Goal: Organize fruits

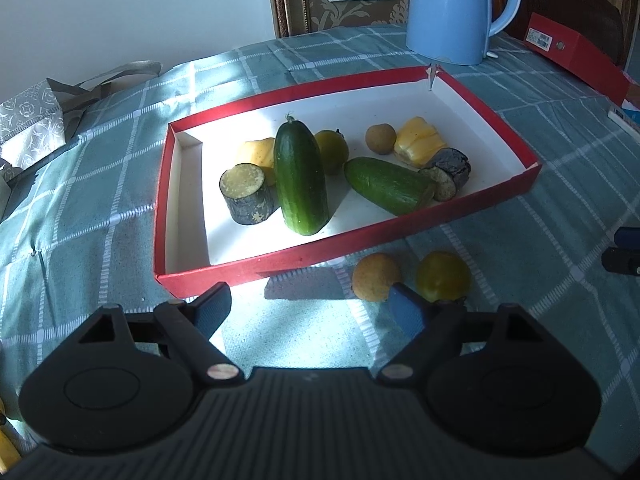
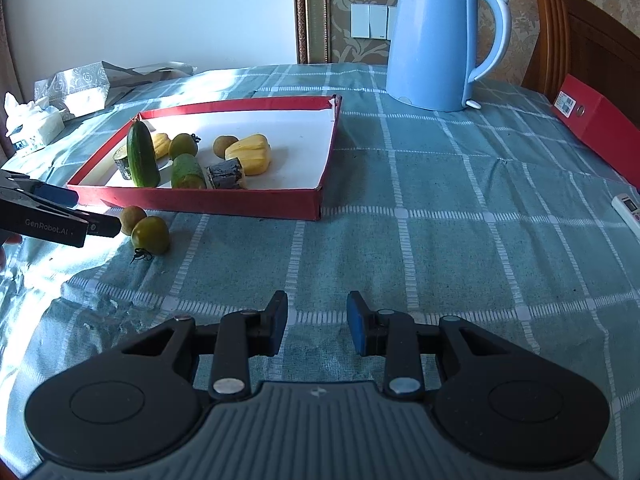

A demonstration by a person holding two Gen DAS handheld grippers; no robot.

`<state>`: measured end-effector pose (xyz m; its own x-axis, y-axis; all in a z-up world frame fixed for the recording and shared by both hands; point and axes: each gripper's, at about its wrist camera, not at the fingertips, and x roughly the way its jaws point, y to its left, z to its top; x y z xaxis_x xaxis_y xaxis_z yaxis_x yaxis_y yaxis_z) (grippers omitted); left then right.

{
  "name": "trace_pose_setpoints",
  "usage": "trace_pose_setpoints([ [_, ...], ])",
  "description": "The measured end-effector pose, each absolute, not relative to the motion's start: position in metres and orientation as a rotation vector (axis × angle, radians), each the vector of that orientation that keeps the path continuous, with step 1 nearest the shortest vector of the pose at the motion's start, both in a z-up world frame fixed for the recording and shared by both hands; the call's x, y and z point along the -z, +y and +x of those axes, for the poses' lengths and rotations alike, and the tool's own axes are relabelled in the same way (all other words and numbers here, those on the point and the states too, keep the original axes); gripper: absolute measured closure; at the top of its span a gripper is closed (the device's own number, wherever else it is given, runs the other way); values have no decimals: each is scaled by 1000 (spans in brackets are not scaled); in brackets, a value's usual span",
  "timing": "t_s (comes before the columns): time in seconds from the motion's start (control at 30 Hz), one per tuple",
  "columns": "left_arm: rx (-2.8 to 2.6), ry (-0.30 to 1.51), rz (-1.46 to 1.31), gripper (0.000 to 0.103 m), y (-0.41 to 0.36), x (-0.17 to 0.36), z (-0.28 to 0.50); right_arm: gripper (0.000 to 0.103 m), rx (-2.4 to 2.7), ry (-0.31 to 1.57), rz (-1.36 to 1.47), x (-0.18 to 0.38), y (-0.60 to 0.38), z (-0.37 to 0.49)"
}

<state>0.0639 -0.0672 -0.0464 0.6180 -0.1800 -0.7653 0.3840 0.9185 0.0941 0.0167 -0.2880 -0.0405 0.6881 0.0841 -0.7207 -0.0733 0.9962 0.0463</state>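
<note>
A red shallow box (image 1: 280,264) (image 2: 240,202) with a white floor holds two cucumbers (image 1: 300,176), yellow pepper pieces (image 1: 418,140), dark cut chunks (image 1: 248,194), a green tomato and a small brown fruit. Outside its near wall lie a brown round fruit (image 1: 375,277) (image 2: 132,218) and a green tomato (image 1: 442,276) (image 2: 151,234). My left gripper (image 1: 310,312) (image 2: 96,212) is open and empty, its right fingertip just in front of the brown fruit. My right gripper (image 2: 316,320) is open and empty over bare cloth, to the right of both loose fruits.
A blue kettle (image 2: 440,40) stands behind the box. A red folder (image 2: 596,120) and a wooden chair are at the right edge, with a white remote (image 2: 628,208). A patterned bag (image 2: 76,84) and tissues lie at the far left.
</note>
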Motion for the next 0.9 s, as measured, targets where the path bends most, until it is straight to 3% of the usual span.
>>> trace_pose_setpoints([
  [0.9, 337, 887, 172, 37, -80, 63, 83, 72, -102, 838, 25, 50, -291, 26],
])
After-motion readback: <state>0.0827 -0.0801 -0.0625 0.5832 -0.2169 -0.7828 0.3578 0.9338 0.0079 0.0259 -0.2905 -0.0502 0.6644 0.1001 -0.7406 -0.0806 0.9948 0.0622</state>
